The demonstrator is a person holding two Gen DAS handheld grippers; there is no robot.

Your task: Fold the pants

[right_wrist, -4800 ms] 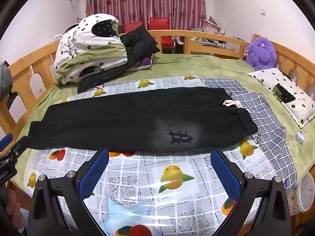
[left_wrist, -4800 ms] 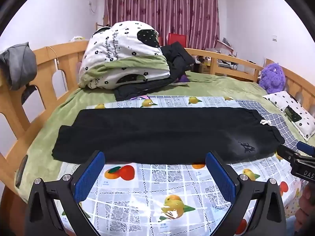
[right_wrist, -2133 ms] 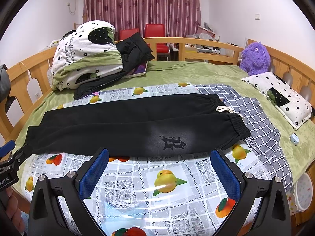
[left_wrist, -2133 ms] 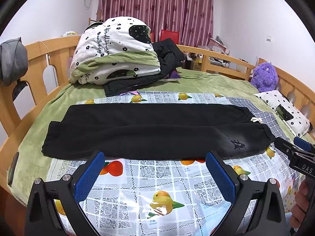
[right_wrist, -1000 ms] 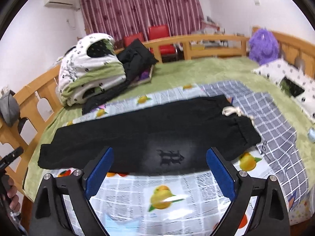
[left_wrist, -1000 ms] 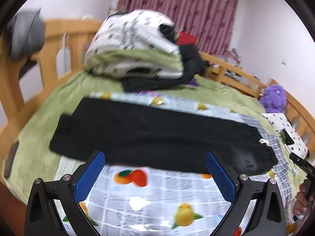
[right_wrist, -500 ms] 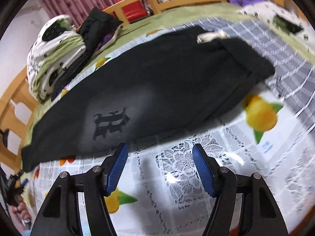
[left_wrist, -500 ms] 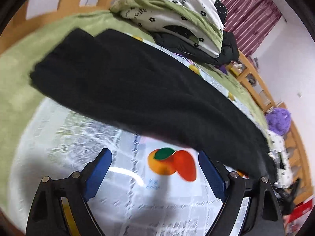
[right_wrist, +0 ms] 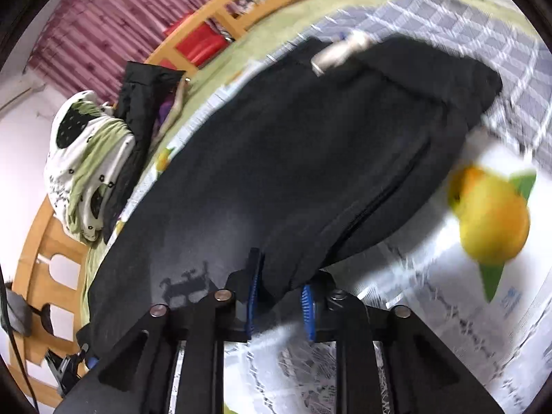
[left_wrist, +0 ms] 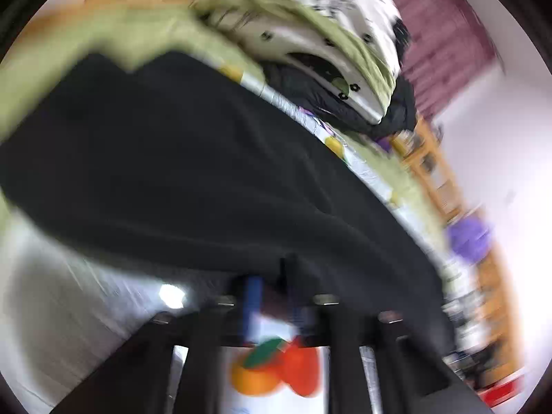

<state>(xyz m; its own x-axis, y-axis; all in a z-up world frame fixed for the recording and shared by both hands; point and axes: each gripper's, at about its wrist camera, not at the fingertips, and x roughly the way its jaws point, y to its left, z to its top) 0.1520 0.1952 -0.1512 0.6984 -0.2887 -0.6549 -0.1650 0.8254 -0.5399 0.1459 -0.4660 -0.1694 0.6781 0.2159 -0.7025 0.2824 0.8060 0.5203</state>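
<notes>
1. I see the black pants [right_wrist: 293, 158] spread lengthwise on the bed's fruit-print cover [right_wrist: 448, 293], logo near the front hem.
2. My left hand-held gripper [left_wrist: 272, 296] is clamped on the pants' near edge.
3. My right hand-held gripper [right_wrist: 279, 296] is closing, hem fabric pinched between its blue pads.

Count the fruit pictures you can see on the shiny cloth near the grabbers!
2. A yellow fruit lies right of the black pants in the right view; an orange-and-red fruit shows below the left gripper. The pants may hide more.
</notes>
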